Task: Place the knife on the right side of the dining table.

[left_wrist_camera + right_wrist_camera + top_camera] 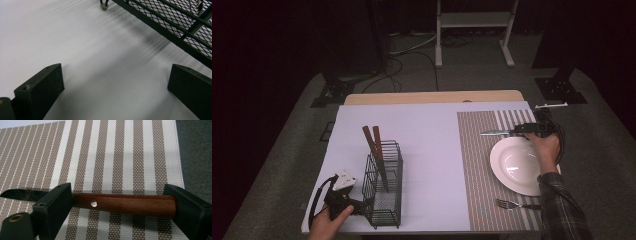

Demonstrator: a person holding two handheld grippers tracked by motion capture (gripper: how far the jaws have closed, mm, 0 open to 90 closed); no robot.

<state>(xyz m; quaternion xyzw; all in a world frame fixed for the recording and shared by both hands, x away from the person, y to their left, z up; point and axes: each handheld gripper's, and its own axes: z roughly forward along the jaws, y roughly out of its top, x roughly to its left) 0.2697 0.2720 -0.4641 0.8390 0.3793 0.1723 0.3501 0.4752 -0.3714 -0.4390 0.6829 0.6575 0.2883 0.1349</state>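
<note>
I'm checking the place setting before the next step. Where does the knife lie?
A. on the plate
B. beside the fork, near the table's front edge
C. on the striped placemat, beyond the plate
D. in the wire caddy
C: the knife lies flat on the striped placemat, on the far side of the plate, with its wooden handle between the right gripper jaws.

Black handheld grippers, one plaid sleeve

The left gripper (343, 197) carried a pale three-cornered plate and a looping black cable; the right gripper (529, 128) was black too, with blocky jaws showing recessed screws. The right forearm wore a dark plaid sleeve (562, 207).
</note>
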